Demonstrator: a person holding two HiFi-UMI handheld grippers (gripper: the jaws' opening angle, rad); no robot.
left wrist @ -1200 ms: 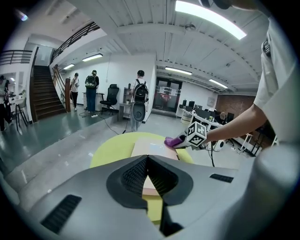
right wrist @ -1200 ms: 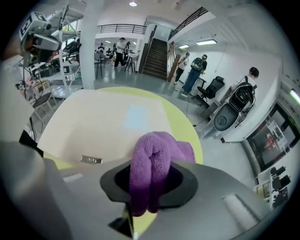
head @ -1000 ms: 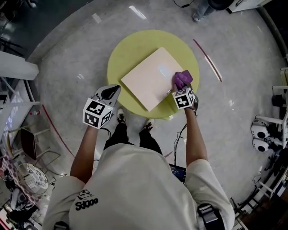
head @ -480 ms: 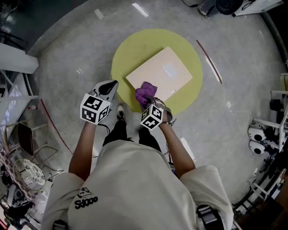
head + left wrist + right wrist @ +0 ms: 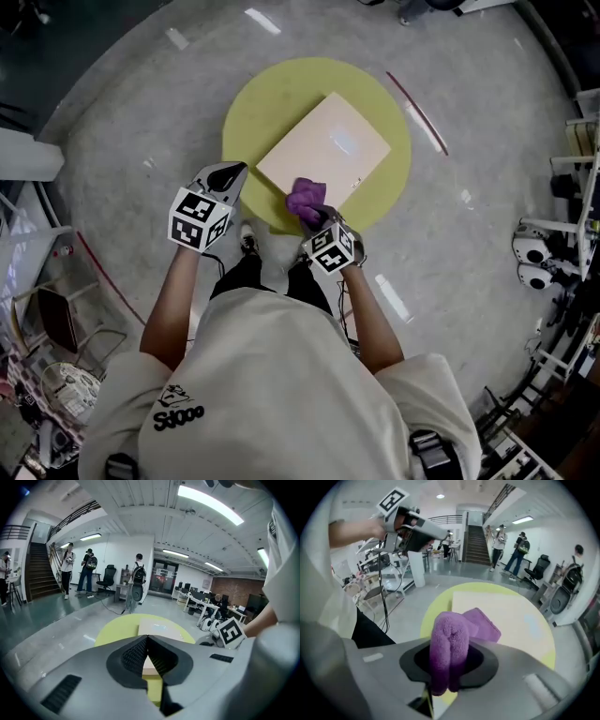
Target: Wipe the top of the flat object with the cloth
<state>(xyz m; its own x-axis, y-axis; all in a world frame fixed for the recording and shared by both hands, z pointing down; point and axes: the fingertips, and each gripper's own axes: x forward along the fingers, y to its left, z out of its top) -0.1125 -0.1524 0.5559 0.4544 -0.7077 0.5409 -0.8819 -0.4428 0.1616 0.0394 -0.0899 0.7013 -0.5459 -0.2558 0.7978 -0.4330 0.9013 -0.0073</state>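
The person's left grey two-jaw gripper (image 5: 228, 175) is hovering out front on a bent arm, jaws pressing together on nothing. The right grey two-jaw gripper (image 5: 316, 220) is sitting closer in, pinching a fuzzy purple cloth (image 5: 306, 197).

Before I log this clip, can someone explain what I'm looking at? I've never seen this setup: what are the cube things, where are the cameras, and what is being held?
There is no robot here. A person stands at a round yellow table with a hand-held two-jaw gripper in each hand. The black-and-white marker cubes are parts of those grippers.

The top-down picture comes from a camera on the person's head. The other two come from cameras that ride on each gripper and look along its jaws.

On the table lies a pale flat board. The right gripper is clamped on a purple cloth, which sits at the board's near edge. The left gripper holds nothing. Its jaws are together, and it is held near the table's edge.
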